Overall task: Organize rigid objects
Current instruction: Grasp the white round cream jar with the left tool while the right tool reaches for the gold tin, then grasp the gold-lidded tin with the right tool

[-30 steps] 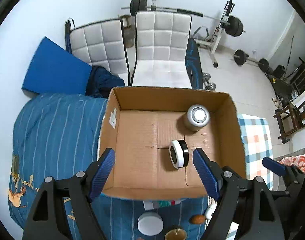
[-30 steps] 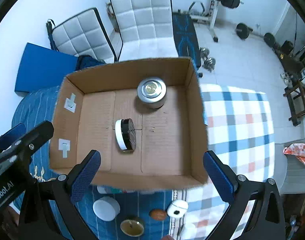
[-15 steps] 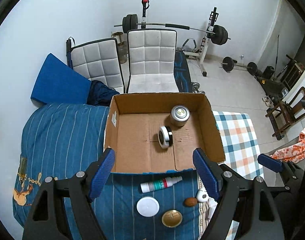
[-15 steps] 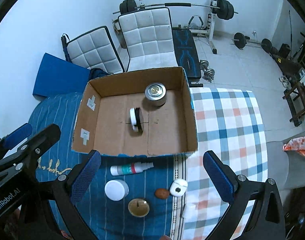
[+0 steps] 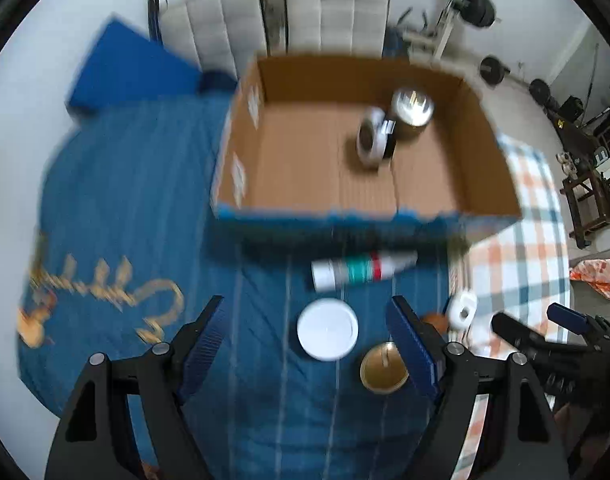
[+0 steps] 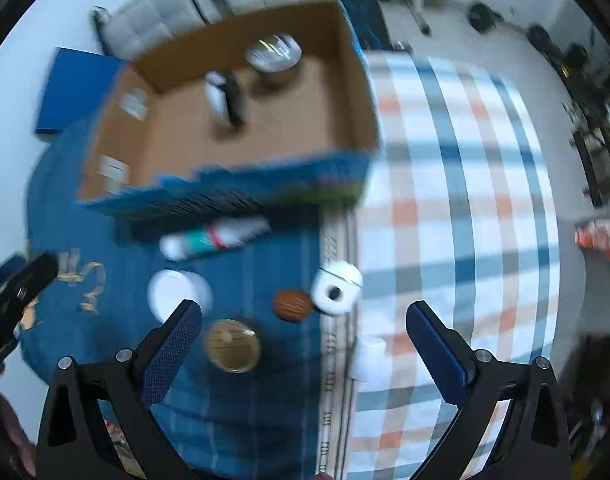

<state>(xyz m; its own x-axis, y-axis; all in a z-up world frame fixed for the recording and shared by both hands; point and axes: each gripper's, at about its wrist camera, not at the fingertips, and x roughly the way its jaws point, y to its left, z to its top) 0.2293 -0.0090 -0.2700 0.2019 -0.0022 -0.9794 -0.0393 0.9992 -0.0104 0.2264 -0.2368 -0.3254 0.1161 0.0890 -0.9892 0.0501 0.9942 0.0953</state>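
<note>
An open cardboard box holds a silver tin and a black-and-white jar on its side. In front of it on the blue cloth lie a white-green bottle, a white round lid, a gold-lidded jar, a brown oval piece and a white roll. My left gripper is open above the white lid. My right gripper is open above the brown piece.
A small white cup sits on the checked cloth to the right. White padded chairs and weight gear stand beyond the bed. A blue mat leans at the far left.
Both grippers have pulled back from the box and dropped toward the loose objects in front of it. Both stay open and empty. The views are motion-blurred.
</note>
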